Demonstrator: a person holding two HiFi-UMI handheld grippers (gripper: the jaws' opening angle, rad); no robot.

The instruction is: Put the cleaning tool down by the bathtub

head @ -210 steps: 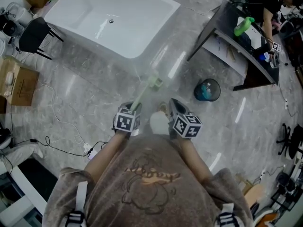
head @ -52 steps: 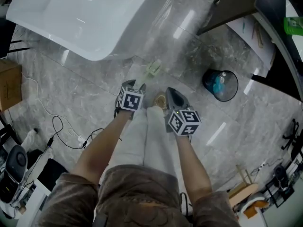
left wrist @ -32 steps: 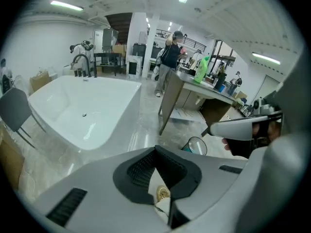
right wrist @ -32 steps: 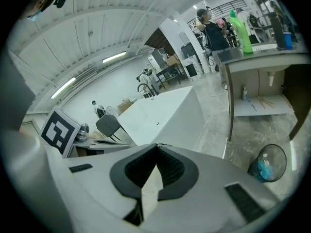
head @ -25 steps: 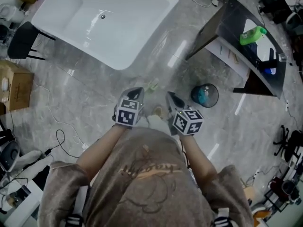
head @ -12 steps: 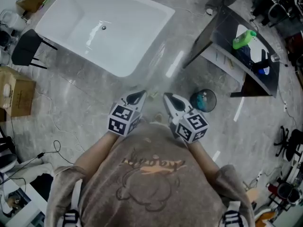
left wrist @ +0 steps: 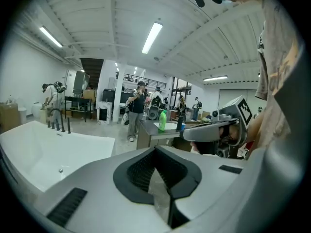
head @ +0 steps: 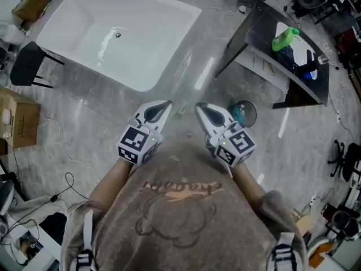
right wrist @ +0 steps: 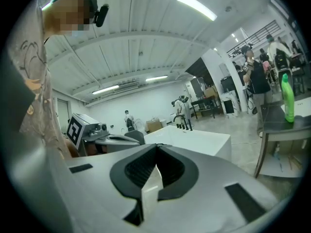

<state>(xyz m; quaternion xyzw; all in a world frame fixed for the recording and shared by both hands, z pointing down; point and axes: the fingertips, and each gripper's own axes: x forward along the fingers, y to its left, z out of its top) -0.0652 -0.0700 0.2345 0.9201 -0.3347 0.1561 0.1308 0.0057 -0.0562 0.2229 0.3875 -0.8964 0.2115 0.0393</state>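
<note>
**Things counted around the tub**

One bathtub [head: 118, 35], one worktop [head: 258, 31], one green bottle [head: 284, 38], one waste bin [head: 245, 112], one black chair [head: 23, 64] and two cardboard boxes [head: 18, 123] are counted. Two grippers are seen: the left gripper [head: 167, 103] and the right gripper [head: 198, 106].

No words, numbers or brand names can be read with certainty anywhere in these views. In the head view, lower centre, the person's shirt [head: 179, 208] carries a line of cursive lettering above a cartoon drawing, too blurred to spell out. The marker cube [head: 134, 143] on the left gripper [head: 166, 103] and the one [head: 240, 145] on the right gripper [head: 198, 105] show black-and-white square code patterns, not letters. At upper right, a green bottle [head: 284, 38] on the desk shows no legible label.
</note>
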